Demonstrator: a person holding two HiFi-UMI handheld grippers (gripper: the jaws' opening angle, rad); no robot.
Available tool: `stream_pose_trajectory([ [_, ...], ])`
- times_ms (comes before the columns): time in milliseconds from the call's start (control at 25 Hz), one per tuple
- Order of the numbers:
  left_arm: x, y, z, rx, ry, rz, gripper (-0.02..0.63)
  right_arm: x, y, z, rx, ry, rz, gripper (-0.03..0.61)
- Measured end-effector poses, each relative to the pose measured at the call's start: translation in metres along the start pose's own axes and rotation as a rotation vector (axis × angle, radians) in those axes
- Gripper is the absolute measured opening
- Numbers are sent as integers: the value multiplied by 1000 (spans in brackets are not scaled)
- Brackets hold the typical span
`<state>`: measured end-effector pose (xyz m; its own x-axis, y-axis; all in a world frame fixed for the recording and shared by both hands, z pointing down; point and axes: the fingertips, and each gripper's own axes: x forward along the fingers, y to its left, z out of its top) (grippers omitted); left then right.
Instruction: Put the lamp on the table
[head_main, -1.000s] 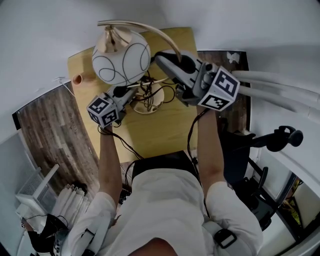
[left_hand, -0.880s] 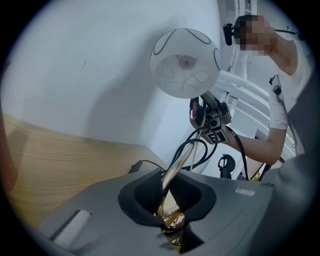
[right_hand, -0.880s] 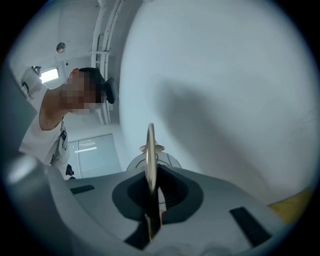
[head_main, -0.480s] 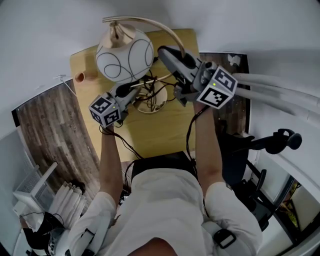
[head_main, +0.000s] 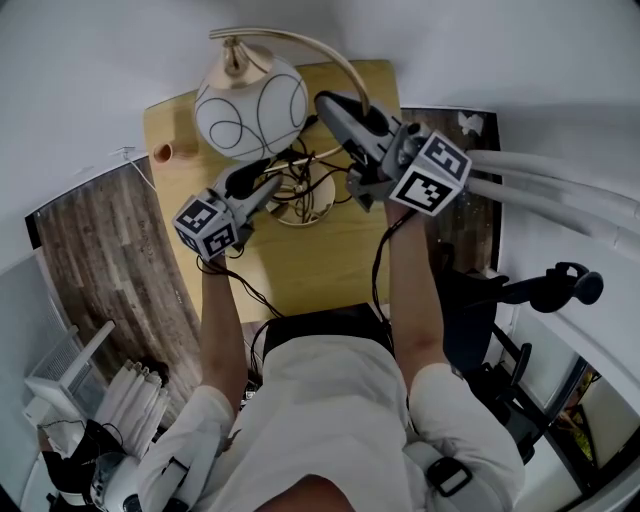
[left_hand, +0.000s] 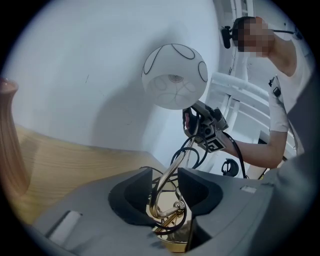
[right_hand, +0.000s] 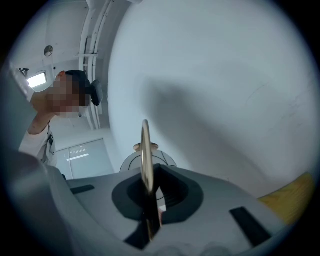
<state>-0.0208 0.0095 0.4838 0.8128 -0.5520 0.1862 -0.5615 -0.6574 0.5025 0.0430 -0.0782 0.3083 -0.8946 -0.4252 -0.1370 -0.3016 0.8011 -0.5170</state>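
The lamp stands on the wooden table with its round gold base down. Its white globe shade hangs from an arched gold stem. My left gripper is low at the base, and its jaws are opening. The curled lower stem and black cord lie between the fingers, with no pad pressing on them. The globe hangs above. My right gripper is shut on the arched stem, which runs thin and upright through its jaws.
A small terracotta vase stands at the table's far left corner, close by my left gripper. A white wall backs the table. Dark wood floor lies to the left, and white tubes and a black stand are at right.
The lamp's globe has shifted a little toward the wall and settled. My left gripper has eased back slightly at the base. My right gripper still holds the arched stem.
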Motion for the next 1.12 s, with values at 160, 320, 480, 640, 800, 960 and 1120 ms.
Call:
stream_pose_trajectory([
  [160,-10,0,5,9,-19,31,161,-1,1,-4,2,6,8,-2],
  [320,-21,-6,23,37,-67,57,161,-1,2,-5,1,13,14,-2],
  [480,-37,-18,45,58,-131,76,161,-2,4,-2,30,-1,8,-2],
  [640,-55,-39,72,92,-199,83,158,-2,6,-1,52,-15,10,-2],
  [800,-65,-62,101,152,-243,68,145,-2,5,-1,56,-10,11,-2],
  [960,-65,-79,122,202,-257,47,135,-3,4,-2,66,-8,11,-2],
  [1120,-65,-90,135,238,-262,39,123,-2,5,-2,74,-1,8,-2],
])
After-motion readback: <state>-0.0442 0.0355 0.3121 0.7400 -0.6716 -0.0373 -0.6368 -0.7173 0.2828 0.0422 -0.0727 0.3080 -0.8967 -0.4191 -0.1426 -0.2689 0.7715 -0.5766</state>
